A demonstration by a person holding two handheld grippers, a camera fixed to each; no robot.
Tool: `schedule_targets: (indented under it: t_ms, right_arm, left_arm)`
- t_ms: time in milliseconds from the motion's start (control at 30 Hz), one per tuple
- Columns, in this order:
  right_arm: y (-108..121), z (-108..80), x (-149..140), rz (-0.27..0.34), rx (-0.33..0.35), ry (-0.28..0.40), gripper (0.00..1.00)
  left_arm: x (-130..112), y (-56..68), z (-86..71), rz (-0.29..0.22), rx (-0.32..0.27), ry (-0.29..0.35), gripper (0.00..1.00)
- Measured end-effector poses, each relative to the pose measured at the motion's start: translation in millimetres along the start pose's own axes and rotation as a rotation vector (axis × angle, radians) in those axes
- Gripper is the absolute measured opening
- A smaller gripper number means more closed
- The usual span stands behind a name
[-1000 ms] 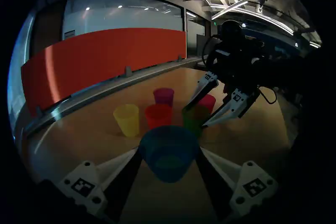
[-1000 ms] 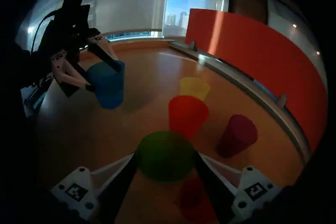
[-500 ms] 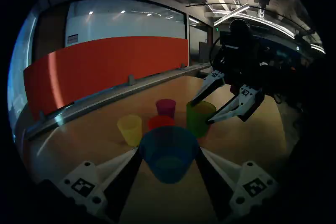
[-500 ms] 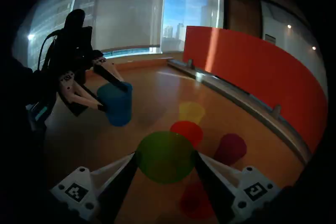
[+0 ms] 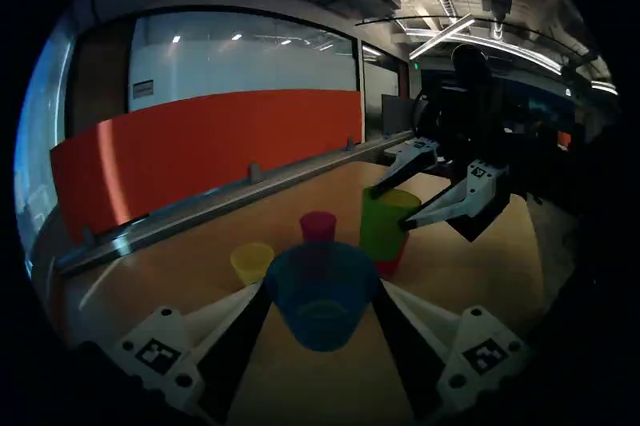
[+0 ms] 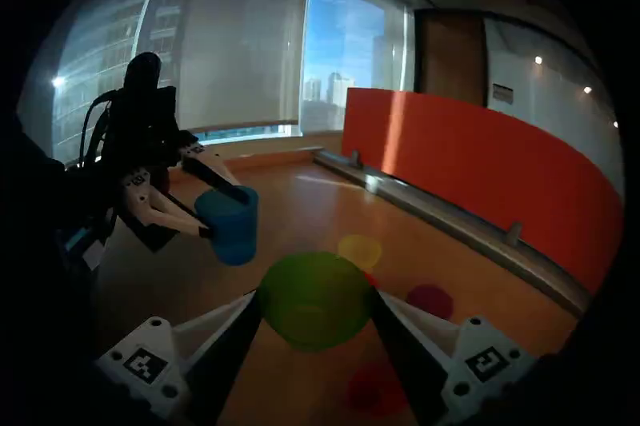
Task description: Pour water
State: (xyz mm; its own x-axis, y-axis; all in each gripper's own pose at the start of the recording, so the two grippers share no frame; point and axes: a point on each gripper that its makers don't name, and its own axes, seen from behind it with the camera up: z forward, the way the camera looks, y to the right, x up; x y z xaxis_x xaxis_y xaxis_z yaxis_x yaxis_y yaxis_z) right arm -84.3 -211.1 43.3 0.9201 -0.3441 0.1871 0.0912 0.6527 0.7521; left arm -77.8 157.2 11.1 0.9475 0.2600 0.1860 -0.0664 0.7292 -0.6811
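Office: long wooden desk (image 5: 488, 270), orange divider panel (image 5: 208, 146), glass partition (image 5: 240, 50), strip lights (image 5: 440, 30), skyline window (image 6: 344, 66).

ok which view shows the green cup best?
Left gripper view. It sees the green cup from the side: upright, rim and wall clear, held in the right gripper. The right gripper view has the cup close up between its own fingers, a blurry green round shape whose form is hard to read.

Yellow cup (image 5: 252, 260), magenta cup (image 5: 318, 224) on wooden table (image 5: 176, 266); orange partition (image 5: 200, 138) behind.
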Motion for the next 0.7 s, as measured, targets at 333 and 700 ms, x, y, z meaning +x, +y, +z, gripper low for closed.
schedule_targets:
  t_ms: [333, 700]
  right_arm:
    - [0.4, -6.6, 18.6, 0.005, -0.016, 0.071, 0.95]
    - [3.0, -8.3, 28.9, 0.008, -0.027, 0.108, 0.96]
  left_arm:
    - [8.0, 1.1, -1.7, 0.000, 0.005, 0.020, 0.86]
    - [15.5, -1.8, -3.6, 0.003, 0.009, 0.034, 0.86]
